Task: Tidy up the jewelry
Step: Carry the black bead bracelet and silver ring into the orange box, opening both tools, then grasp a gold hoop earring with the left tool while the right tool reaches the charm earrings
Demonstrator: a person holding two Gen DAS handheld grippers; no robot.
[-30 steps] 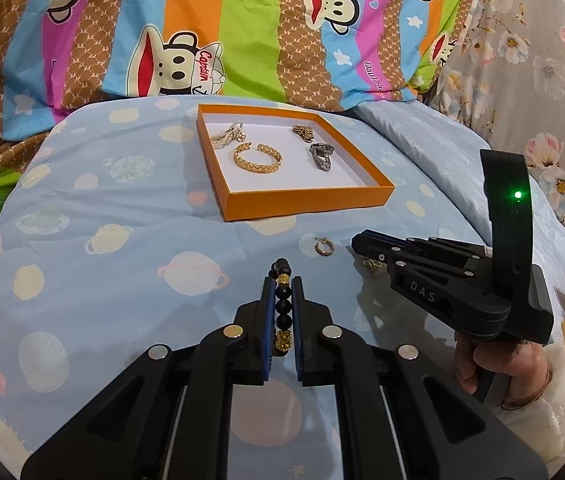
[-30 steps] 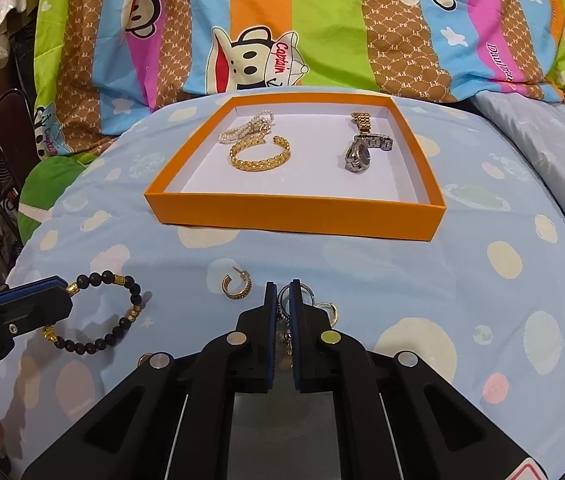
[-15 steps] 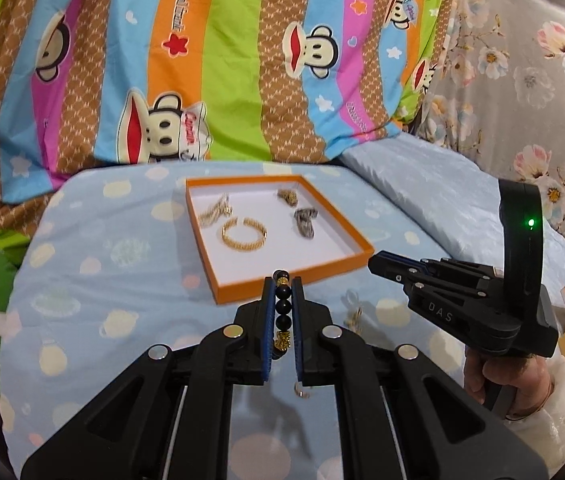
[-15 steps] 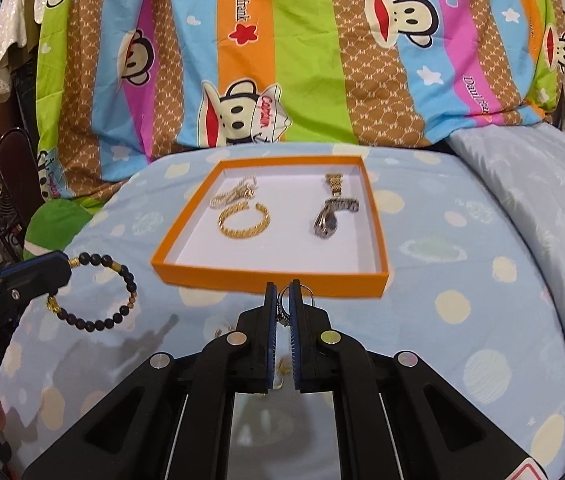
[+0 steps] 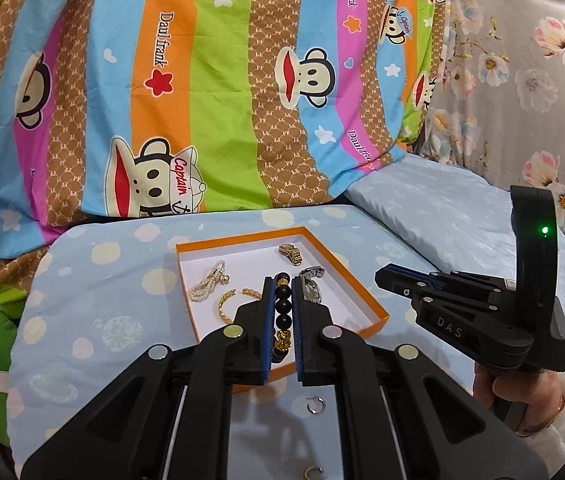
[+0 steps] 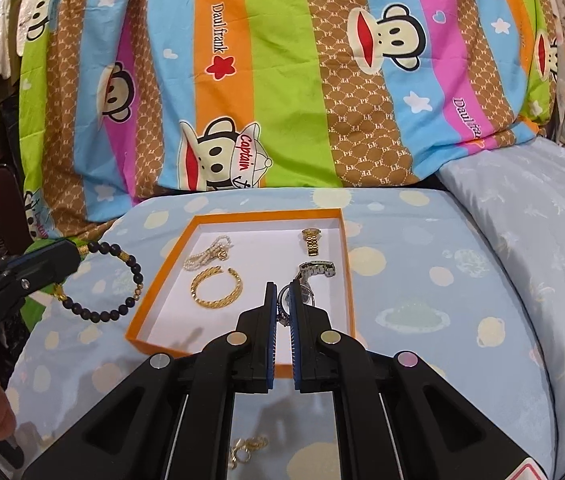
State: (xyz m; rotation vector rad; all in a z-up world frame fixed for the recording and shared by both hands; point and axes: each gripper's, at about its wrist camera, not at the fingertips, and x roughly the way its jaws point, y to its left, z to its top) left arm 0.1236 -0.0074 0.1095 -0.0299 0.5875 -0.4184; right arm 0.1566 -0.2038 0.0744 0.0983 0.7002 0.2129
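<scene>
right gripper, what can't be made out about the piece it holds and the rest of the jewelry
- Right gripper: its fingers cover most of the silver ring piece; type unclear.
- Left wrist view: left gripper hides part of the gold bangle.
- Right wrist view: gold chain piece half behind the gripper's frame.

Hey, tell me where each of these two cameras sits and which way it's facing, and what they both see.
Left wrist: on the left gripper, looking down its fingers, shut on the black bead bracelet, toward the orange tray; the right gripper and a hand show at right.
Right wrist: on the right gripper, shut on a silver hoop earring, facing the tray; the left gripper shows at left.
Shared: tray, gold bangle, pearl strand, striped monkey quilt.
</scene>
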